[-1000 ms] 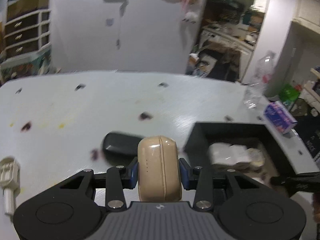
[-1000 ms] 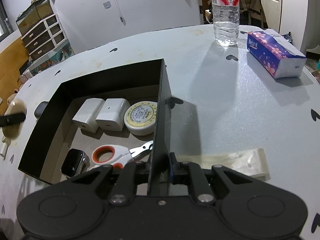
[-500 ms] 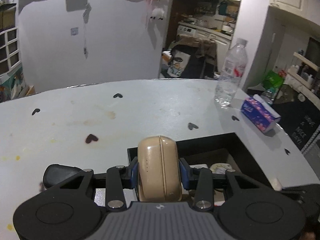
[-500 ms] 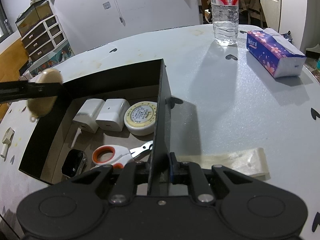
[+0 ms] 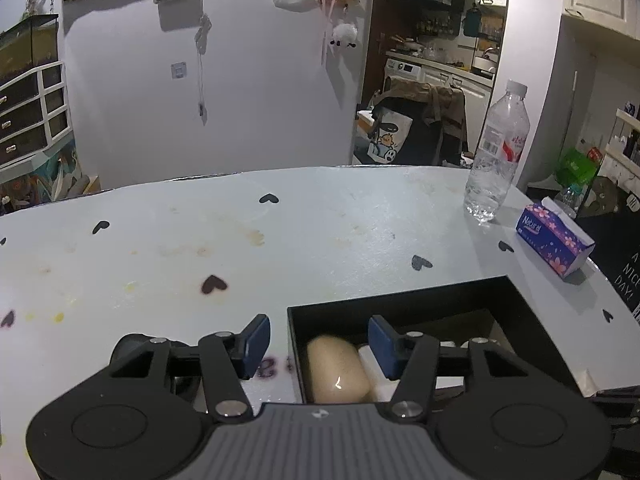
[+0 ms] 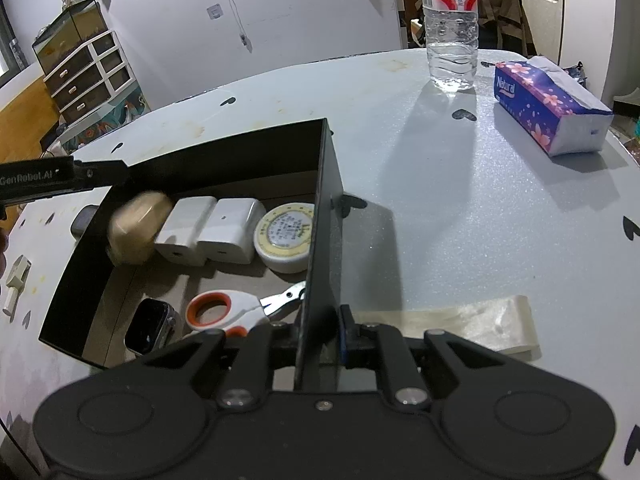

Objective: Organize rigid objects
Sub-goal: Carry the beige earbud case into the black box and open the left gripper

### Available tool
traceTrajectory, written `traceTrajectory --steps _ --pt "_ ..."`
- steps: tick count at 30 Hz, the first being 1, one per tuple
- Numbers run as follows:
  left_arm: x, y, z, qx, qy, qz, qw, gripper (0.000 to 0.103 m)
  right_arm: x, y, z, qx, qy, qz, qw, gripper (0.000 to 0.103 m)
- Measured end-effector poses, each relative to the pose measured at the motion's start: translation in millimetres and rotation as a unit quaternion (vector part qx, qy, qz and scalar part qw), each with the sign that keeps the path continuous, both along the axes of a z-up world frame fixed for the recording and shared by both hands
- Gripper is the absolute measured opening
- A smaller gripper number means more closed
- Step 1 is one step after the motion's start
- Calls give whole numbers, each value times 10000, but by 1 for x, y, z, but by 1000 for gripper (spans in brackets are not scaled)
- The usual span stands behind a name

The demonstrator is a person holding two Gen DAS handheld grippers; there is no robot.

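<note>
We saw a pale table (image 6: 460,208) dotted with small dark hearts, and on it an open black box (image 6: 224,160), by far the largest thing in play. Beyond the box stood a clear water bottle (image 6: 452,28) and, near it, a purple tissue pack (image 6: 548,108); a strip of yellowish tape (image 6: 472,320) lay on the table just outside the box's right wall.

Inside the box, along its far wall, we counted two white chargers (image 6: 208,230) side by side and a round white tin (image 6: 286,238) touching the right wall. Nearer us lay orange-handled scissors (image 6: 224,310) and a smartwatch (image 6: 150,326).

The tan earbud case (image 6: 136,228) sat blurred in the box's far left corner, just beside the chargers. The left gripper (image 5: 318,342) hung above it with its jaws opening, blue pads clear of the case on both sides. The right gripper (image 6: 322,336) was nearly closed, pinching the box's right wall between its pads.

Outside the box's left wall we noticed a dark oblong case (image 6: 82,220) and a small white clip (image 6: 16,280) on the table.
</note>
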State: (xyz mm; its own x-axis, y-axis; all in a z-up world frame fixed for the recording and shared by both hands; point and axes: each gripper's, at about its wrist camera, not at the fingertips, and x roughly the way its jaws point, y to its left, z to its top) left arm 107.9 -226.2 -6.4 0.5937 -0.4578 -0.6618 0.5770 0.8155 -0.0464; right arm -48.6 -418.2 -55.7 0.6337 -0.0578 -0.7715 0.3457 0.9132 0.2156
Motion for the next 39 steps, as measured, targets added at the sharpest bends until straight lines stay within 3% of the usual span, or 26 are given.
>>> traceTrajectory --steps 4,17,26,33,39 --pt "3 1 -4 68 65 14 10000 62 0 0 0 4 -2 -5 10000 14" --pt "-6 8 -2 88 238 -148 9996 64 0 0 0 -1 -2 -1 10000 14" --pt "-31 17 4 89 277 -467 9985 79 0 0 1 -27 23 -23 10000 13" --pt "-48 28 12 -3 224 -640 9977 96 1 1 1 -39 31 -51 10000 13" --pt "-60 40 13 -45 238 -799 9965 101 1 2 1 -41 32 -57 10000 13"
